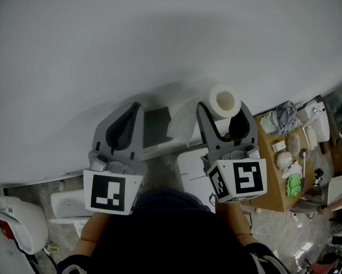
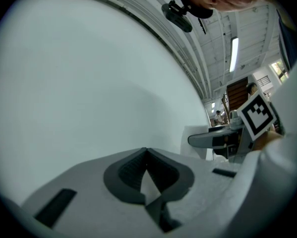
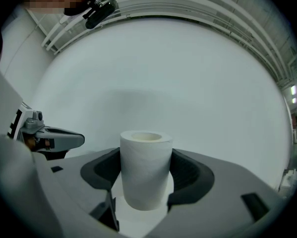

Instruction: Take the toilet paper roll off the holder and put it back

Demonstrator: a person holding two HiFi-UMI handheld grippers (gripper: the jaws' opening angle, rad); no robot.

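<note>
**Right gripper clamped the toilet paper roll before a white wall; left gripper was closed and empty.**

A pale wall (image 1: 159,39) filled the head view from 9 o'clock round to 3 o'clock. A cluttered wooden table (image 1: 272,173) sat at 4 o'clock and a white fixture (image 1: 19,224) at 8 o'clock. The left gripper (image 1: 125,124), just left of centre, pointed toward 12 o'clock. In the left gripper view its dark pads met at the tips with nothing between them. The right gripper (image 1: 222,106) stood beside it at 2 o'clock, well spread. Its two pads pressed on opposite sides of the toilet paper roll (image 3: 146,170). The roll stood upright between the jaws, its hollow core facing up. A loose tail of paper (image 1: 182,121) hung at 12 o'clock, between the two grippers.
</note>
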